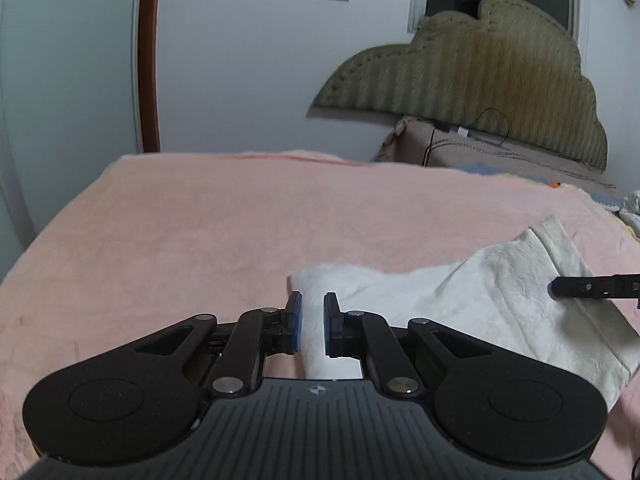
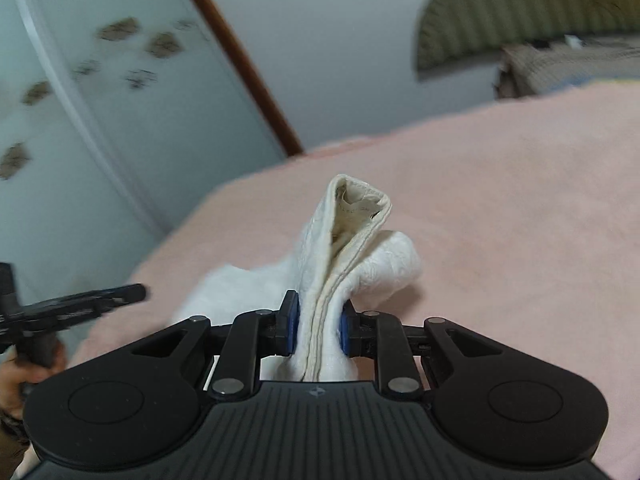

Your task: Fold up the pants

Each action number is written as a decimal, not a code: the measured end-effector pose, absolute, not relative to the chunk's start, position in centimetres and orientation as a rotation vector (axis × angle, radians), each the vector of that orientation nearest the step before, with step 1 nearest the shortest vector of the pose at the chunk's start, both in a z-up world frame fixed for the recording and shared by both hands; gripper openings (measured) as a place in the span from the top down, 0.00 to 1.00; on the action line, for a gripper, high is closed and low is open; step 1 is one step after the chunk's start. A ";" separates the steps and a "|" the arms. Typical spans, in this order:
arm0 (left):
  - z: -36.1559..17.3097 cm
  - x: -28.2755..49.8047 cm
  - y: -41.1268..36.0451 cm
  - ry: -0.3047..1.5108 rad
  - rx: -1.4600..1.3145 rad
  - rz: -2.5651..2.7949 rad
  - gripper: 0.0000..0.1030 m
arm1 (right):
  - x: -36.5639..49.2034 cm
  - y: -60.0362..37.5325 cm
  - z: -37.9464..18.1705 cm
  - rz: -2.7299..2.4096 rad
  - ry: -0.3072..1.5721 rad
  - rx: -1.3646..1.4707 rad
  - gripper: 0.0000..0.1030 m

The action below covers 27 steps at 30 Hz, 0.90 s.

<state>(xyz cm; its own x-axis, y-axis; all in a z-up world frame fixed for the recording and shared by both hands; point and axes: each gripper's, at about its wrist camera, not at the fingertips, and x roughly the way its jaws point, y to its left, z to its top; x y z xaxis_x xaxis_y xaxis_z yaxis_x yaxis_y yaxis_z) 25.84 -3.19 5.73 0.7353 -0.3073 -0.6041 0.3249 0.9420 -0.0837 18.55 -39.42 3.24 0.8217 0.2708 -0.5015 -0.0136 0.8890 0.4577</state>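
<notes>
The right gripper is clamped on a bunched edge of the white pants, its blue pads pressing a seamed band of cloth from both sides, and the fabric rises out of the jaws in a raised fold with a cream lining showing at its top. The rest of the garment trails down onto the pink bed cover beyond and to the left of the gripper. The left gripper stands with its jaws parted by a narrow gap and nothing pinched between them; the near corner of the pants lies under and just ahead of the fingertips, spreading to the right across the bed cover. In the left wrist view only a black finger of the right gripper shows at the right edge, over the cloth. The right wrist view is blurred toward the wall, and the lower end of the garment is hidden behind the gripper body.
</notes>
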 end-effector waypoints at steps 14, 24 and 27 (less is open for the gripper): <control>4.1 20.2 -3.1 0.732 0.017 -0.361 0.23 | 11.9 -33.1 4.8 0.151 0.531 0.125 0.62; 4.2 17.4 -4.6 0.693 0.125 -0.314 0.19 | 8.7 -32.8 4.9 -0.049 0.580 0.110 0.61; 4.5 15.6 -4.1 0.677 0.092 -0.293 0.14 | 7.7 -32.8 4.9 -0.043 0.589 0.125 0.61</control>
<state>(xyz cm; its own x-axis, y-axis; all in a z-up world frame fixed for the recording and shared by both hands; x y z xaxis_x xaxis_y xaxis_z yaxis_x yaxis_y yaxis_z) 15.64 -4.12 4.49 0.7404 -0.2369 -0.6290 0.2961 0.9551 -0.0112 7.67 -32.85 4.93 0.8309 -0.0047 -0.5565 0.0759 0.9916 0.1049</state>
